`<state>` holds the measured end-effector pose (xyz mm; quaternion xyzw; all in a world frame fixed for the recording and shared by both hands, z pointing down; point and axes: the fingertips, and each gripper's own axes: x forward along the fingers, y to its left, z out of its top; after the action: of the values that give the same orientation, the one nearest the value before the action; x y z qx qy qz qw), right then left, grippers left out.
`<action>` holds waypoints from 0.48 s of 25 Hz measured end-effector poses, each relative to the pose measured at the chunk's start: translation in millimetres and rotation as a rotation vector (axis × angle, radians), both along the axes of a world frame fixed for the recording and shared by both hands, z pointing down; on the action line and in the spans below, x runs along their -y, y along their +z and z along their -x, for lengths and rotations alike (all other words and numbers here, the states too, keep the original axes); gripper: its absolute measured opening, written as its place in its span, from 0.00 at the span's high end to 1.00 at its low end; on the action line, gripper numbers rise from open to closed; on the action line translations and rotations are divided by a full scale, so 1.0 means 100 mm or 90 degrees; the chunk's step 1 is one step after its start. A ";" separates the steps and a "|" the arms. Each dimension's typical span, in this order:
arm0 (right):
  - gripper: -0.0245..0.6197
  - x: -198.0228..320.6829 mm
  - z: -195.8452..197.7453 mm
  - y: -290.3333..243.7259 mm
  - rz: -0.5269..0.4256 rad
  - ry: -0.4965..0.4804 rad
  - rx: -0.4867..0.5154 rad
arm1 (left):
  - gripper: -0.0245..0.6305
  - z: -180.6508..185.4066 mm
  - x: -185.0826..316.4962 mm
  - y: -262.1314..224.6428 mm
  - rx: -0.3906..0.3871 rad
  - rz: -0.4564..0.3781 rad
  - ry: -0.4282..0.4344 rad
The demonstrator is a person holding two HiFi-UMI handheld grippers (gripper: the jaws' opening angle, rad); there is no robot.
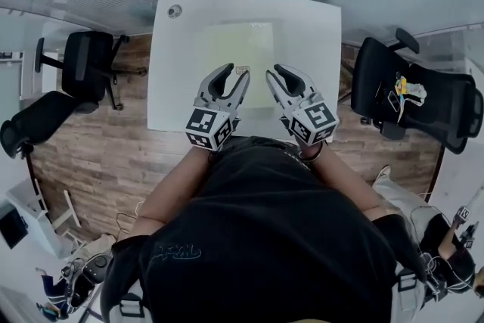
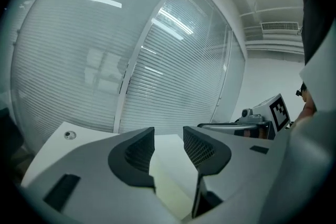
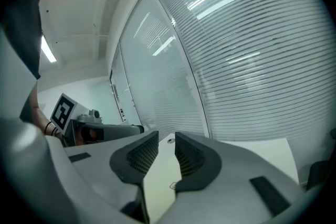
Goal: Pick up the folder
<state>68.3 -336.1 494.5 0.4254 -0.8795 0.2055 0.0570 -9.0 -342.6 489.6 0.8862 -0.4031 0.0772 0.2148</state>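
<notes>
Head view gives us a white rectangular table [image 1: 170, 87] in the upper centre of the frame, with a pale yellow-green flat folder [image 1: 231, 45] lying on its middle. At the table's near edge, the grey-and-black left gripper [image 1: 236, 74] has its tips over the near part of the folder, and the matching right gripper [image 1: 274, 72] has its tips at the folder's near right edge. Both pairs of jaws stand spread with nothing pinched; whether the tips touch the folder we cannot tell from here. One black wheeled office chair [image 1: 87, 64] stands at the left of the frame on the brown wood-plank floor [image 1: 98, 163], and a second black chair [image 1: 416, 98] stands at the right. Left gripper view shows us the left gripper [image 2: 168, 136] at lower centre, its dark ribbed jaws apart, with only the folder [image 2: 173, 186] showing pale in the gap beneath them. The table [image 2: 52, 149] runs to the lower left, the right gripper [image 2: 262, 123] sits at the right edge, and a glass wall with slatted white blinds [image 2: 105, 60] fills the background. Right gripper view shows us the right gripper [image 3: 166, 135] at lower centre, its jaws parted by a narrower gap and clamping nothing. The folder [image 3: 157, 191] lies below them, the table [image 3: 262, 155] spreads to the lower right, and the left gripper [image 3: 100, 131] shows at the left.
</notes>
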 end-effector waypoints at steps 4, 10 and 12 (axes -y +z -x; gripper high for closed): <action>0.76 0.12 -0.01 0.14 0.013 0.013 -0.007 | 0.66 0.14 0.13 0.23 0.016 0.031 0.001; 0.67 0.21 0.02 0.50 0.079 0.007 -0.014 | 0.61 0.36 0.21 0.64 0.043 0.098 0.007; 0.65 0.25 0.02 0.62 0.096 0.005 -0.022 | 0.58 0.48 0.23 0.79 0.050 0.124 0.004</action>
<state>65.8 -360.8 556.9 0.4270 -0.8586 0.2640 0.1036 -56.7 -365.8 568.4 0.8588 -0.3990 0.1512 0.2835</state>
